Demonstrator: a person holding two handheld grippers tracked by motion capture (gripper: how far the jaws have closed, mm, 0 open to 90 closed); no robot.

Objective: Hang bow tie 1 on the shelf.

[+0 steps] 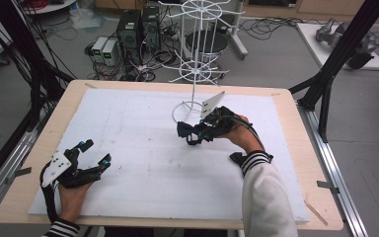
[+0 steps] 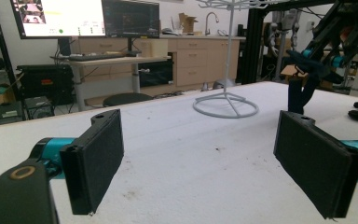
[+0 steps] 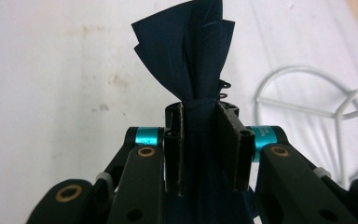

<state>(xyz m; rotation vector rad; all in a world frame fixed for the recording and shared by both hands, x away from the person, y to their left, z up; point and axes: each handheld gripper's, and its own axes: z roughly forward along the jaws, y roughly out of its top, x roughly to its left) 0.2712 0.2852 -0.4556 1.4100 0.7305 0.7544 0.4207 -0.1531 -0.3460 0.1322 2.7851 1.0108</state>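
Note:
My right gripper (image 1: 196,130) hovers above the white mat, just in front of the rack's base, and is shut on a dark navy folded fabric piece (image 1: 184,130). In the right gripper view the fabric (image 3: 191,51) fans out past the jaws, which pinch it at its narrow middle, with a small metal clip beside it. From the left gripper view the same fabric (image 2: 302,91) hangs below the far gripper. My left gripper (image 1: 96,151) rests at the mat's near left, open, with nothing between its pads (image 2: 98,158).
A white wire display rack (image 1: 197,64) stands on a ring base (image 1: 186,109) at the mat's far middle. Another dark fabric piece (image 1: 237,158) lies by the right wrist. The white mat (image 1: 143,163) covers a wooden table (image 1: 296,148).

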